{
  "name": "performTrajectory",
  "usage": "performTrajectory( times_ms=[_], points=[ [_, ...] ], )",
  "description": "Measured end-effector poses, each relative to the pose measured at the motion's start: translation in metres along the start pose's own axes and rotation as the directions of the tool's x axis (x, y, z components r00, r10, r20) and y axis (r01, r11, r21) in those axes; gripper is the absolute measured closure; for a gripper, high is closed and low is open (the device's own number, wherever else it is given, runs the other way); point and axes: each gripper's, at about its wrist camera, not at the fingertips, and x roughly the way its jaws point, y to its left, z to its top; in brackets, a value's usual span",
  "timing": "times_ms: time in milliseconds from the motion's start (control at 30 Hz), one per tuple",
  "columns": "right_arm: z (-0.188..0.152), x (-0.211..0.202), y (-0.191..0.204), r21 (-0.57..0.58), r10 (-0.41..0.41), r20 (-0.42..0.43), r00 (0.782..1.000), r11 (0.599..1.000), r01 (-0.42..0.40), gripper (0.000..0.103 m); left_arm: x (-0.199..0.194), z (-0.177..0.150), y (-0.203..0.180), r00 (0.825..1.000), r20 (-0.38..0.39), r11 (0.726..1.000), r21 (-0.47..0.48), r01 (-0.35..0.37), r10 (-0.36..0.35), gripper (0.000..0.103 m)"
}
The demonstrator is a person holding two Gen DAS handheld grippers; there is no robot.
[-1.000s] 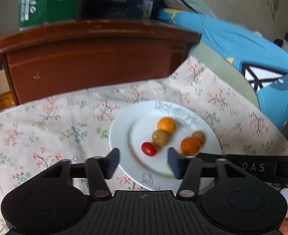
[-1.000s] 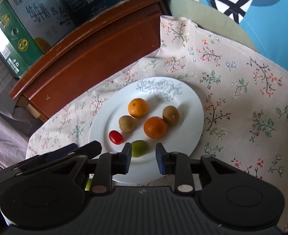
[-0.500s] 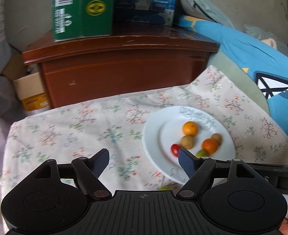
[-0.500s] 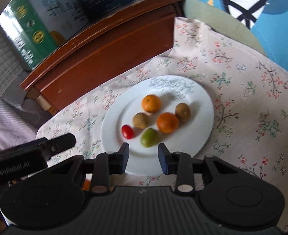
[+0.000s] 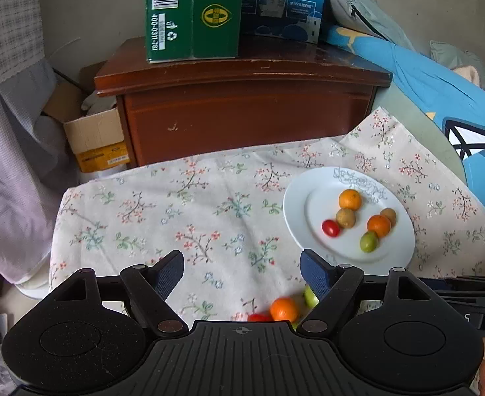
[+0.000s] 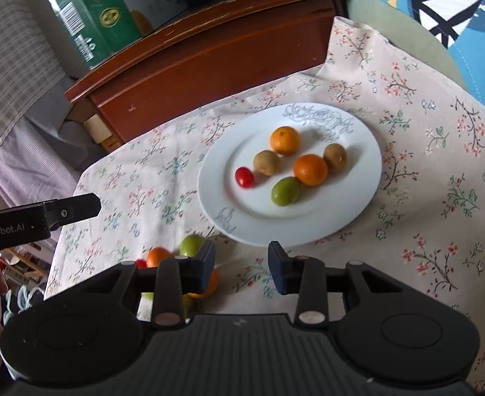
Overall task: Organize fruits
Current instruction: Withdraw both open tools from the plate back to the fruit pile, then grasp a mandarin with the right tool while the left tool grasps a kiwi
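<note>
A white plate (image 5: 308, 208) on the floral cloth carries two oranges, two kiwis, a cherry tomato (image 5: 331, 228) and a green fruit (image 5: 369, 241). My left gripper (image 5: 241, 264) hovers open over bare cloth, left of the plate, with nothing between its fingers. Just below its right finger lie a loose orange (image 5: 283, 309), a green fruit (image 5: 310, 297) and a red tomato (image 5: 259, 317). In the right wrist view the plate (image 6: 275, 224) sits ahead of my right gripper (image 6: 241, 257), whose jaws are opening with nothing between them. Loose fruit (image 6: 158, 255) lies by its left finger.
A brown wooden nightstand (image 5: 242, 115) stands behind the cloth, with a green carton (image 5: 193, 16) and a blue carton (image 5: 282, 0) on top. A cardboard box (image 5: 94, 138) sits to its left. A blue cushion (image 5: 440, 99) borders the cloth's right side.
Both grippers have drawn back from the plate, the left one also shifting left. The left jaws spread wide and the right jaws parted slightly. Loose fruit on the cloth has come into view.
</note>
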Motion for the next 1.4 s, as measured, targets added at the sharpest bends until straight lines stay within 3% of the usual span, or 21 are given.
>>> performTrajectory(
  times_ms=[433, 800, 1100, 1400],
  points=[
    [-0.017, -0.004, 0.017, -0.078, 0.025, -0.046, 0.999, 0.997, -0.028, 0.066, 0.005, -0.027, 0.020, 0.997, -0.073, 1.000, 0.003, -0.012, 0.012, 0.025],
    [-0.034, 0.003, 0.027, -0.124, 0.065, -0.131, 0.989, 0.989, -0.082, 0.065, 0.016, -0.050, 0.026, 0.992, -0.121, 0.995, 0.093, 0.039, -0.028, 0.025],
    [-0.044, 0.009, 0.039, -0.179, 0.097, -0.178, 0.979, 0.975, -0.129, 0.061, 0.026, -0.067, 0.014, 0.990, -0.133, 0.970, 0.231, 0.073, -0.043, 0.025],
    [-0.050, 0.017, 0.043, -0.213, 0.077, -0.192, 0.978, 0.970, -0.118, 0.061, 0.035, -0.072, 0.012, 0.990, -0.112, 0.961, 0.251, 0.116, -0.090, 0.028]
  ],
)
